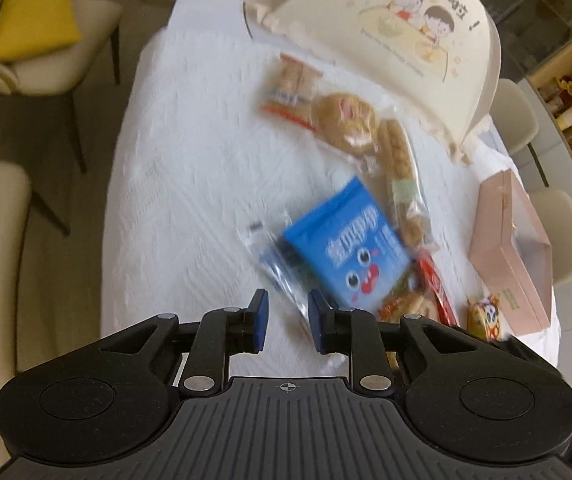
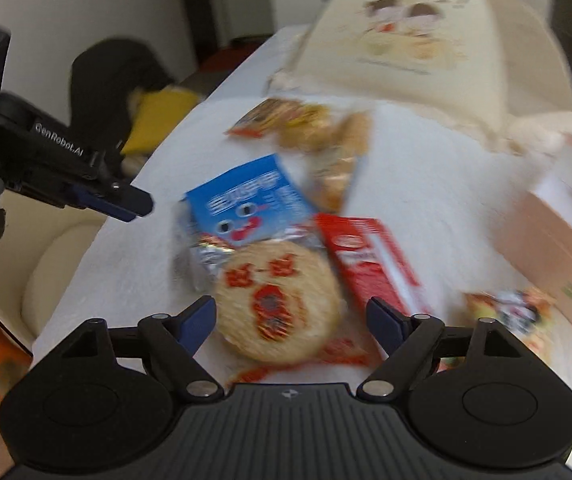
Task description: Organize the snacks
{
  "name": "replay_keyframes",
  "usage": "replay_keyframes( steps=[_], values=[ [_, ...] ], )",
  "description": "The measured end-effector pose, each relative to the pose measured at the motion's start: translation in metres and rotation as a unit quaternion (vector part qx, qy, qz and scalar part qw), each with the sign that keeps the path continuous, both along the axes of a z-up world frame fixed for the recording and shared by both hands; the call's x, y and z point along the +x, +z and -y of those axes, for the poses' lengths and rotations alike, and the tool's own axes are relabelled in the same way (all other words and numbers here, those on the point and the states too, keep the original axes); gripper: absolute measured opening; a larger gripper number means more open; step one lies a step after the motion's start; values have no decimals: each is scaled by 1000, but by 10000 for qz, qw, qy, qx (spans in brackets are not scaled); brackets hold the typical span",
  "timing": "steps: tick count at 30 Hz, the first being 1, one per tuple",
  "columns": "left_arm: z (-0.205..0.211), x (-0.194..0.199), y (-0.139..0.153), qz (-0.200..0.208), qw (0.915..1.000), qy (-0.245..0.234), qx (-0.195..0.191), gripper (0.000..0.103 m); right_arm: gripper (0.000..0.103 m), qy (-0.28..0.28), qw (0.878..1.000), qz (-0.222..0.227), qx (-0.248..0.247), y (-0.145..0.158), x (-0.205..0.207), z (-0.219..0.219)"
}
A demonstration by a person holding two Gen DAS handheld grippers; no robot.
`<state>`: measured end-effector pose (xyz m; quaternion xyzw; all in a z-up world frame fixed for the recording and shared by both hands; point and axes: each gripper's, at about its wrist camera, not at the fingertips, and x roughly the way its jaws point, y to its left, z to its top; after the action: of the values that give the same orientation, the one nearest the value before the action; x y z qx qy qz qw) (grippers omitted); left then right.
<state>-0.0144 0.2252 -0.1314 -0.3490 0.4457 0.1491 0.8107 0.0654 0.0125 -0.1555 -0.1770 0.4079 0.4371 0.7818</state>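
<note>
Right now my right gripper (image 2: pixel 292 322) is spread wide around a round rice cracker (image 2: pixel 275 308) stamped red. Beyond it lies a blue pack (image 2: pixel 247 200) with a cartoon face. My left gripper (image 1: pixel 288 320) is narrowly parted, empty, just short of that pack.

Black ribbed left gripper (image 1: pixel 288 322), blue pads (image 1: pixel 261 320), silver pivot screws

White-clothed table (image 1: pixel 189 184) bearing scattered snack packets: blue packet (image 1: pixel 346 248) centre, pink box (image 1: pixel 510 256) right, cream food cover (image 1: pixel 398 40) far.
</note>
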Motion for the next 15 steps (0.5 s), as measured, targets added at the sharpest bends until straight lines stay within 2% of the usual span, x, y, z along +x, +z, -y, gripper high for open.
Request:
replay_keyframes(
  steps=[4, 8, 11, 15],
  values=[
    [20, 11, 6, 190, 9986, -488, -54, 25, 81, -105, 9995, 206, -230, -5, -15, -8],
    [46, 29, 7, 245, 9951, -948, -97, 25, 79, -70, 9990, -207, -401, -2, -33, 12],
    [67, 41, 4, 223, 9922, -1215, -157, 25, 80, -120, 9985, -463, -254, 1, -39, 34],
    [87, 59, -3, 98, 9891, -1442, -279, 25, 80, -554, 9981, -243, -137, 10, -40, 70]
  ],
)
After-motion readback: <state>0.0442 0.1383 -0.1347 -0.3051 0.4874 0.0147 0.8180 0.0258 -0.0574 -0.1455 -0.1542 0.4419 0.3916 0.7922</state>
